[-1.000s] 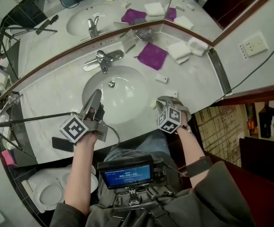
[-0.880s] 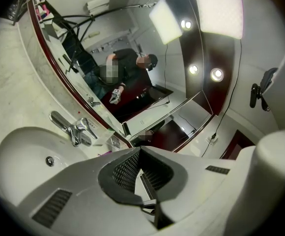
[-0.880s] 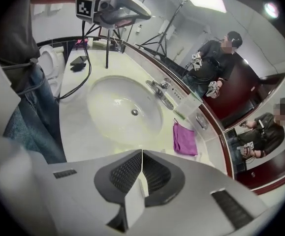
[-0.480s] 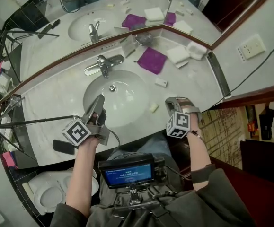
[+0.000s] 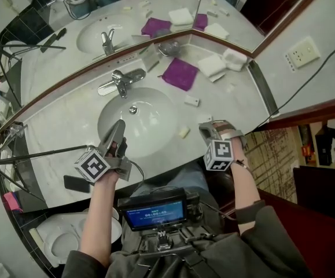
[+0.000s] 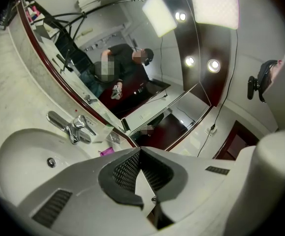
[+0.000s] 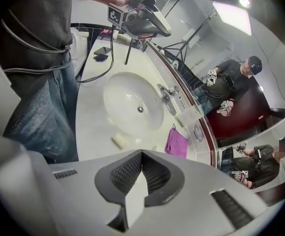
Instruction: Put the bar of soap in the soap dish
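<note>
Soap is the thing to find first: the pale bar of soap (image 5: 183, 132) lies flat on the marble tabletop (image 5: 63, 129), just beside the right rim of the white basin (image 5: 150, 126) and touched by neither tool. The right gripper (image 5: 203, 127) hangs near it, a little to its right, pointing steeply down at the tabletop's front edge. Its jaws are closed tip to tip, with nothing between the ribbed pads. The left gripper (image 5: 119, 123) is held almost level over the front of the basin, aimed toward the chrome faucet (image 5: 121, 80). Its jaws are likewise pressed together and empty.

Well apart from the soap, at the back of the tabletop against the mirror (image 5: 126, 16), sits a small round metal piece that is probably the soap dish (image 5: 168, 48), though it shows too small to be sure. A purple cloth (image 5: 180, 74) lies just in front of it. Two folded white towels (image 5: 212, 66) rest to the right of the cloth, near the corner. A small white packet (image 5: 191, 101) lies between the cloth and the soap.
</note>
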A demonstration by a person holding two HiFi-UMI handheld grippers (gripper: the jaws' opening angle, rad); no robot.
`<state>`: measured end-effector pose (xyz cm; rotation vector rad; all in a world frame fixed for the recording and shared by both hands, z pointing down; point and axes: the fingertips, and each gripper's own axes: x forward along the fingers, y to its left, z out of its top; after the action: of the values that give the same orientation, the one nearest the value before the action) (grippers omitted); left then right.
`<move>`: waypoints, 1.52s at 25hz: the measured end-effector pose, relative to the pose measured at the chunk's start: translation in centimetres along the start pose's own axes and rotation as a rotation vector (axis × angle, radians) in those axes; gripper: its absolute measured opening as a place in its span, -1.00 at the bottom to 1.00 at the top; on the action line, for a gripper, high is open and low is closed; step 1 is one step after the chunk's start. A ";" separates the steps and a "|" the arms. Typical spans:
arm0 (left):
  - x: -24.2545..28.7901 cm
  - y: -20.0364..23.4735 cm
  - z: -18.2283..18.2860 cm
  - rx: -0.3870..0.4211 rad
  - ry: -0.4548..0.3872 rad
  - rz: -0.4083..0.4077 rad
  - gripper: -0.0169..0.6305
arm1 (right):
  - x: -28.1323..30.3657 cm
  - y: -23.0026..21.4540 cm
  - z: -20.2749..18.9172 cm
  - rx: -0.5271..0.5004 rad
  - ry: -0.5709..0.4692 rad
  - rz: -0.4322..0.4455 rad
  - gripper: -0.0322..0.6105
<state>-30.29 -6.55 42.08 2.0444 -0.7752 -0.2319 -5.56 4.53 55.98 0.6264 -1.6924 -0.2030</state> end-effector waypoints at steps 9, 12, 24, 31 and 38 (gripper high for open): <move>0.0 0.2 -0.3 0.010 0.000 0.024 -0.93 | 1.2 0.1 0.1 -0.043 -0.033 0.035 -0.84; 0.1 0.4 -0.8 0.003 -0.002 0.026 -0.93 | 2.1 0.6 0.4 -0.102 -0.052 0.086 -0.83; 1.2 1.0 -2.4 -0.038 -0.110 0.110 -0.93 | 7.8 6.1 1.4 -0.513 -0.124 0.529 -0.27; 0.8 2.1 -3.3 -0.062 -0.217 0.203 -0.93 | 10.8 7.5 -0.1 -0.597 -0.118 0.754 0.03; 0.4 2.6 -4.6 -0.079 -0.272 0.264 -0.93 | 12.7 9.2 -0.4 -0.740 -0.120 0.832 0.03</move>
<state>-29.10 -4.65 46.85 1.8337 -1.1745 -0.3880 -9.05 5.89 71.26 -0.6475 -1.6940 -0.2432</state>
